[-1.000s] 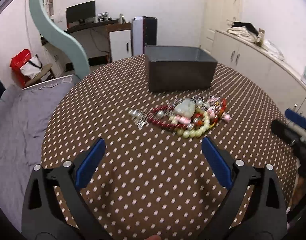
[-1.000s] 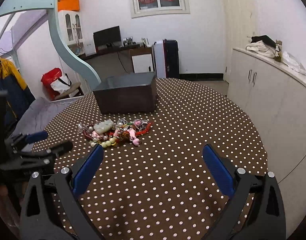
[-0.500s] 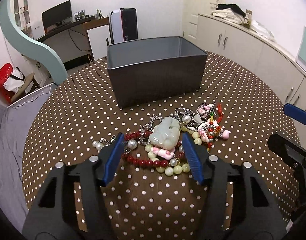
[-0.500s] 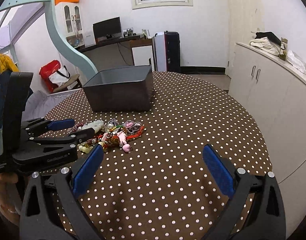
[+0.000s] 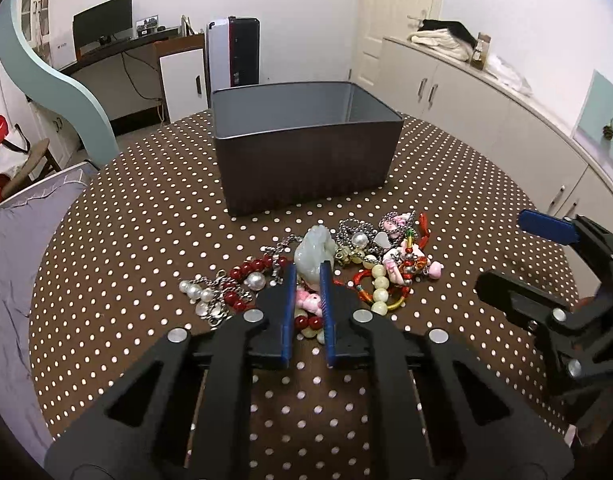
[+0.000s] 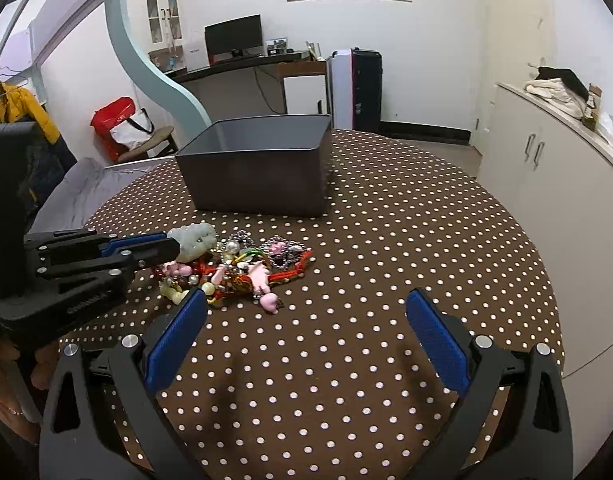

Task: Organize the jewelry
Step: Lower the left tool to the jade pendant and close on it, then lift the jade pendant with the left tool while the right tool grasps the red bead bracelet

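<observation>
The left gripper [image 5: 307, 276] is right down in the jewelry pile [image 5: 326, 268], its 2 blue pads nearly pressed together on the lower end of the pale green jade pendant [image 5: 314, 254]. From the right wrist view the pendant [image 6: 192, 242] sits at the fingertips, seemingly pinched, though whether it is clear of the cloth I cannot tell. So the step in hand looks like the first pick: 1 piece taken from the tangle.

At 12 o'clock from the pile stands the dark gray box [image 5: 306, 168], open-topped, and nothing shows inside it from here. The next move, I judge, calls for a slow lift, since red beads [image 5: 248, 270] and a silver chain [image 5: 356, 232] lie tangled around the pendant and may trail up with it, then a carry over the near wall.

Over at 3 o'clock, the right gripper [image 6: 306, 328] hovers with its pads spread wide, holding nothing, above the polka-dot tablecloth [image 6: 406, 240].

Writing: faint embossed lettering on the left gripper's body in the right wrist view, too small to read.
</observation>
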`<state>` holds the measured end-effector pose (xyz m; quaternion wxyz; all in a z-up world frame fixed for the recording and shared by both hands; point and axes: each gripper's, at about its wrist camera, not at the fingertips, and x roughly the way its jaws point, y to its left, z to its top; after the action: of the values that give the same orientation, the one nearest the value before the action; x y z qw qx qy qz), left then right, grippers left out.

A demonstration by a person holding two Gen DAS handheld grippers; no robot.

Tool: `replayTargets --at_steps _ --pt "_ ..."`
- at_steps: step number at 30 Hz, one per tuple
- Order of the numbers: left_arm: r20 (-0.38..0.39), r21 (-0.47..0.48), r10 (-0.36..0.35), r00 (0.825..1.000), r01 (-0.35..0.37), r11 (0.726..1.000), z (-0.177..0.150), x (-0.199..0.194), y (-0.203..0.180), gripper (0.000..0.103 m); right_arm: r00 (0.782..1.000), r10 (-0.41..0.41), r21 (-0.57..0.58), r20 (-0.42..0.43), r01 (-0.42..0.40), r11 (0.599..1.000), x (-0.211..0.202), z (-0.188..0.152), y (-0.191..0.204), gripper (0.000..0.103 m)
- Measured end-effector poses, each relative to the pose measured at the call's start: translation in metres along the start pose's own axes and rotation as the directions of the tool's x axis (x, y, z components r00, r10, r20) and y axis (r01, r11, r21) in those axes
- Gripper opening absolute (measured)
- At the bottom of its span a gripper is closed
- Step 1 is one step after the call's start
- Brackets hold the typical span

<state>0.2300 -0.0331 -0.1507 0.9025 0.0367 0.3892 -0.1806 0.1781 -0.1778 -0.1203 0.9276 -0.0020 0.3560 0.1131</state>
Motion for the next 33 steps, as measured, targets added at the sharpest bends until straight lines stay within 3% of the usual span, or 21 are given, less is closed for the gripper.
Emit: replayTargets --at_steps 4,6,8,9,12,16,20,25,33 --pt "-0.001 -0.003 0.002 1.0 -0.002 1.0 -0.002 0.002 0.003 0.013 1.0 -0.011 -0.003 -0.003 0.011 1.0 0.002 0.003 0.004 0.096" --pt "-0.006 0.026 0.028 1.0 -0.027 0.999 0.001 0.002 0.0 0.019 1.0 -0.009 -0.004 -0.002 0.009 1.0 0.002 0.003 0.005 0.096" --pt "0.02 0.053 0.056 0.998 -0.057 0.997 0.001 -0.001 -0.001 0.076 1.0 -0.012 -0.004 -0.001 0.012 1.0 0.002 0.003 0.005 0.096" --pt "0.054 0.057 0.073 0.996 -0.076 0.995 0.002 -0.004 -0.002 0.08 1.0 -0.013 -0.004 0.0 0.013 1.0 0.002 0.004 0.005 0.096" --pt "0.049 0.066 0.048 0.998 -0.052 0.996 0.005 -0.001 -0.004 0.08 1.0 -0.015 -0.002 0.002 0.015 1.0 0.003 0.004 0.003 0.096" --pt "0.044 0.118 0.076 0.996 -0.081 0.99 0.008 0.009 -0.01 0.078 1.0 -0.017 -0.002 0.0 0.017 1.0 0.005 0.006 0.001 0.096" --pt "-0.012 0.145 0.056 0.998 -0.053 0.988 0.009 0.024 -0.01 0.043 1.0 -0.02 0.001 -0.001 0.02 1.0 0.007 0.006 -0.002 0.096" --pt "-0.027 0.186 0.068 0.997 -0.062 0.981 0.007 0.03 -0.013 0.031 1.0 -0.018 0.007 -0.004 0.018 1.0 0.01 0.006 -0.006 0.096" --pt "0.031 0.069 0.01 0.999 -0.012 0.998 0.001 0.0 0.008 0.029 1.0 -0.003 -0.008 0.008 0.003 1.0 0.007 0.009 0.001 0.096"
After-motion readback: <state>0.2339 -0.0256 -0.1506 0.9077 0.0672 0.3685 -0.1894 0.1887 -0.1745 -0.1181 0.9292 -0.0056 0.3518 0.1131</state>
